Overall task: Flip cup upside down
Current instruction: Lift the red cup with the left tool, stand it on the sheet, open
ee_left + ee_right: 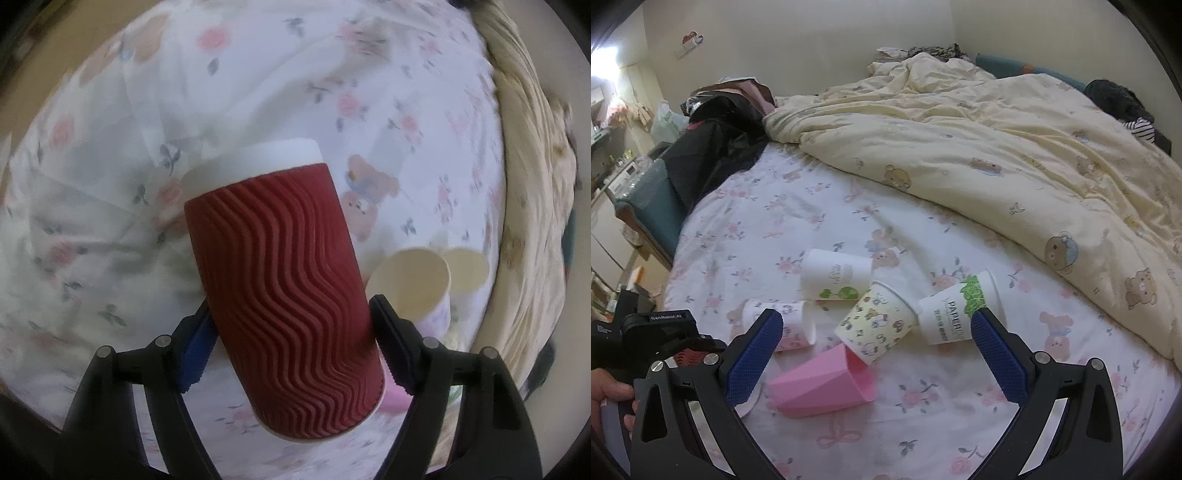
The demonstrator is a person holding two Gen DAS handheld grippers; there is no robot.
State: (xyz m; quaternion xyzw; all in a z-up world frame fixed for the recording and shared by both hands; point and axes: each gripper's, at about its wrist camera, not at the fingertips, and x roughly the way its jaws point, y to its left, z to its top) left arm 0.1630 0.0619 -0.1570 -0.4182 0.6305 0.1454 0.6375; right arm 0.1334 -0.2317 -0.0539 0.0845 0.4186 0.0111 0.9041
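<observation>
My left gripper (291, 332) is shut on a dark red ripple-walled paper cup (280, 288). It holds the cup tilted above the floral bed sheet (110, 192), white base end pointing away and rim end toward the camera. My right gripper (877, 343) is open and empty, hovering over several cups lying on their sides: a pink plastic cup (823, 387), a cartoon-print paper cup (875, 325), a white cup with green leaves (956, 310), a white cup with green circles (834, 275) and a small printed cup (786, 325).
A cream bear-print duvet (997, 140) is heaped over the right and far side of the bed. Dark clothes (716, 140) lie at the far left. The left gripper's body (646, 332) and a hand show at lower left. Two cup mouths (417, 288) show in the left wrist view.
</observation>
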